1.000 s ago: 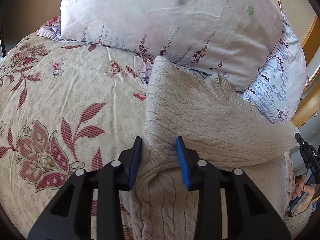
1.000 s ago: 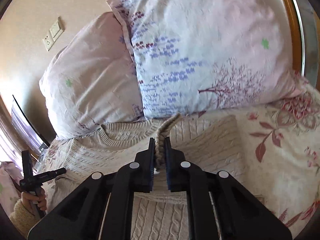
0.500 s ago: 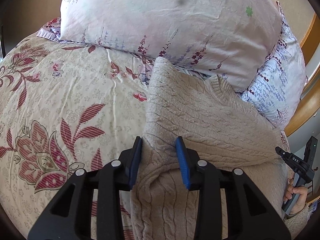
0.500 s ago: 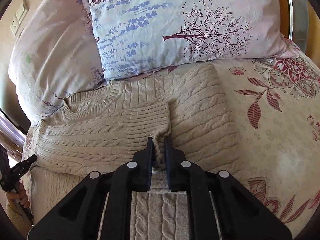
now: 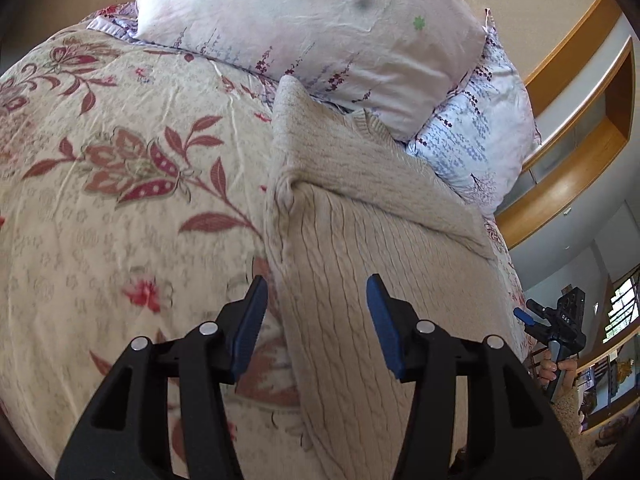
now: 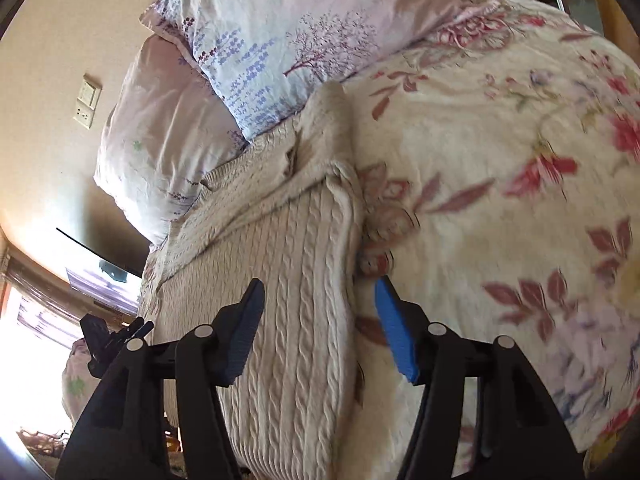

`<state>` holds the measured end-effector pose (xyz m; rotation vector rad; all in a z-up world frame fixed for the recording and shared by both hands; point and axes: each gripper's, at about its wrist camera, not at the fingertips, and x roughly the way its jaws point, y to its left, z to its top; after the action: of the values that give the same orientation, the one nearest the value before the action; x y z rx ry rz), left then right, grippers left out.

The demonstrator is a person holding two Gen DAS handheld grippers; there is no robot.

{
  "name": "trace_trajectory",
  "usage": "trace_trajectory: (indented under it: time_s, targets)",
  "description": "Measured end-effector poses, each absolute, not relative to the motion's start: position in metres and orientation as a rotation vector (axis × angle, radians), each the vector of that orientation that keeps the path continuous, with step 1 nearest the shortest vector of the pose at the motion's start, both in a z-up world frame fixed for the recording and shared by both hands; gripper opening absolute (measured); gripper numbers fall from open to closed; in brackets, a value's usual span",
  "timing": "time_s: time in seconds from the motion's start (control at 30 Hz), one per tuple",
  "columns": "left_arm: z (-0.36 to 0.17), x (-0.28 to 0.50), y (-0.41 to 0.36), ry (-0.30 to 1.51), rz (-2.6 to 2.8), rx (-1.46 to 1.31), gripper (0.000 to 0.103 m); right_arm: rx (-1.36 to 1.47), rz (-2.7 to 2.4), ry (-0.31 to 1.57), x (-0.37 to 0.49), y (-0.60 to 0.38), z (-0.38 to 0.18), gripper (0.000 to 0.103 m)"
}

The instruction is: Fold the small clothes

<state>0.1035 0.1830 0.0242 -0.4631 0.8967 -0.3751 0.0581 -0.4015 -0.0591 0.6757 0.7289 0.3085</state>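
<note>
A cream sweater (image 5: 352,216) lay on the floral bed (image 5: 120,184) below two pillows (image 5: 320,28); both grippers' jaws stood apart, empty, by a beige wall (image 6: 60,40).

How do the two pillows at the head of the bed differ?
The pink pillow is pale, with faint purple sprigs and small green flowers; the blue pillow is pale blue with rows of blue-purple blossoms and a maroon tree. The pink pillow lies partly over the blue pillow in the left wrist view. Both touch the top edge of the sweater.
</note>
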Motion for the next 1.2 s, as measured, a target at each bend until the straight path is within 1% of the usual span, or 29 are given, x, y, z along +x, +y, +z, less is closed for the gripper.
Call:
trace_trajectory:
  time_s: [0.07,0.1,0.17,0.2,0.23,0.37,0.4,0.43,0.53,0.73,0.77,0.8,0.83,0.87,0.93,1.07,1.2]
  targets:
    - [0.02,0.089,0.182,0.907,-0.376,-0.476,0.05,0.681,0.316,0.756,0.044,-0.399,-0.07,0.052]
    - [0.018,0.084,0.182,0.914,-0.379,-0.487,0.05,0.681,0.319,0.77,0.037,-0.397,-0.075,0.049]
    - [0.015,0.071,0.181,0.911,-0.388,-0.507,0.046,0.699,0.35,0.761,0.026,-0.394,-0.08,0.046]
    - [0.015,0.064,0.181,0.909,-0.395,-0.517,0.045,0.719,0.373,0.765,0.021,-0.392,-0.082,0.043]
    - [0.014,0.058,0.18,0.91,-0.407,-0.531,0.043,0.739,0.398,0.771,0.016,-0.39,-0.086,0.039]
    - [0.008,0.033,0.175,0.915,-0.464,-0.577,0.032,0.761,0.492,0.785,0.002,-0.374,-0.095,0.03]
    - [0.006,0.027,0.174,0.92,-0.483,-0.598,0.031,0.759,0.515,0.785,-0.001,-0.369,-0.097,0.028]
    - [0.005,0.022,0.173,0.921,-0.498,-0.611,0.028,0.752,0.536,0.785,-0.003,-0.364,-0.097,0.024]
    - [0.001,0.009,0.167,0.945,-0.546,-0.641,0.025,0.712,0.57,0.785,-0.005,-0.352,-0.095,0.022]
    - [0.002,0.001,0.154,0.959,-0.581,-0.612,0.025,0.649,0.585,0.769,-0.006,-0.341,-0.083,0.02]
    - [0.002,0.001,0.153,0.961,-0.582,-0.608,0.022,0.627,0.588,0.774,-0.007,-0.339,-0.082,0.02]
    - [0.002,0.002,0.151,0.97,-0.581,-0.598,0.018,0.614,0.586,0.776,-0.008,-0.338,-0.081,0.016]
    - [0.001,0.002,0.148,0.984,-0.577,-0.583,0.009,0.596,0.579,0.774,-0.009,-0.336,-0.081,0.009]
    - [0.001,0.004,0.146,0.996,-0.573,-0.565,0.007,0.573,0.562,0.764,-0.01,-0.335,-0.078,0.009]
    - [0.008,0.006,0.141,0.98,-0.567,-0.513,0.007,0.527,0.53,0.718,-0.013,-0.334,-0.069,0.008]
    - [0.036,0.016,0.15,0.871,-0.546,-0.489,0.006,0.472,0.475,0.543,-0.02,-0.34,-0.036,0.008]
    - [0.065,0.036,0.164,0.765,-0.481,-0.48,0.006,0.399,0.396,0.412,-0.014,-0.341,-0.009,0.008]
